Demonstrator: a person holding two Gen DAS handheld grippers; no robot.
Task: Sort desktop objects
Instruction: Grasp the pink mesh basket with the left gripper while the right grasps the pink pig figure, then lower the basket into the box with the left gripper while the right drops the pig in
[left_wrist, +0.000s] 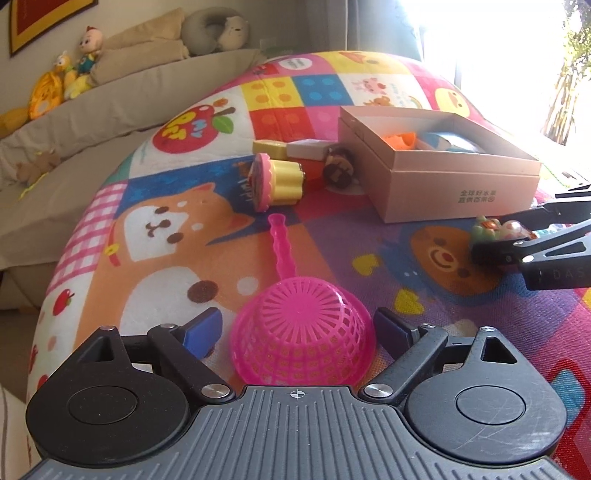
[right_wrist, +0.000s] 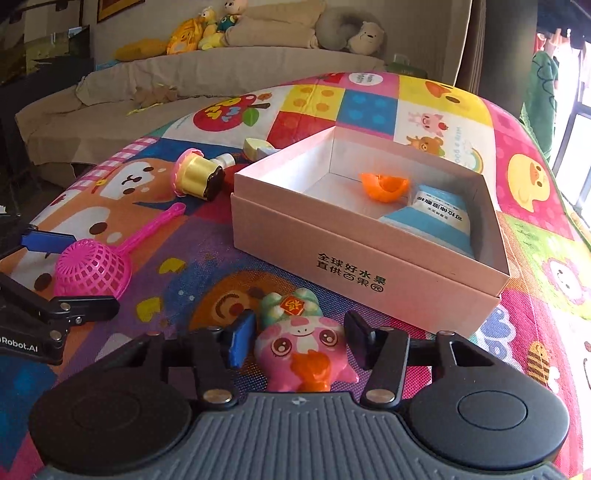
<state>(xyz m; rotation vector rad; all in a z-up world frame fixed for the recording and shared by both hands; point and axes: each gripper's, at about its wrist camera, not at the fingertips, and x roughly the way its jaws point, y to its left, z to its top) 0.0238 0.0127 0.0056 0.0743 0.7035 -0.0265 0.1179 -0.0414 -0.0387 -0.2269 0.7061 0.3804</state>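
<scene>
In the left wrist view, the left gripper (left_wrist: 297, 325) stands spread wide, its fingers on either side of the pink strainer (left_wrist: 301, 345) without visibly touching it. The strainer lies bowl-down on the cartoon play mat (left_wrist: 166, 229), dome upward, right in front of the camera. Its long axis runs along the handle, which points away toward 12 o'clock, leaning slightly to 11.

In the right wrist view, the right gripper (right_wrist: 297, 332) is likewise spread, with the pink squishy animal toy (right_wrist: 304, 350) lying between its fingers; contact on either side cannot be told. The toy's face looks up toward the camera, and its green end points away toward 12 o'clock.

Farther out in that view, at 1 o'clock, sits the open pink box (right_wrist: 369, 266). Inside it are an orange cup-shaped piece (right_wrist: 384, 186) and a blue-and-white packet (right_wrist: 436, 218), the packet nearer the right wall.

At 10 o'clock of the box, a yellow stamp toy with a pink frilled end (right_wrist: 194, 173) lies on its side, frilled end pointing left.

Beyond the mat, a beige sofa (right_wrist: 184, 88) holds stuffed toys (right_wrist: 207, 33).
</scene>
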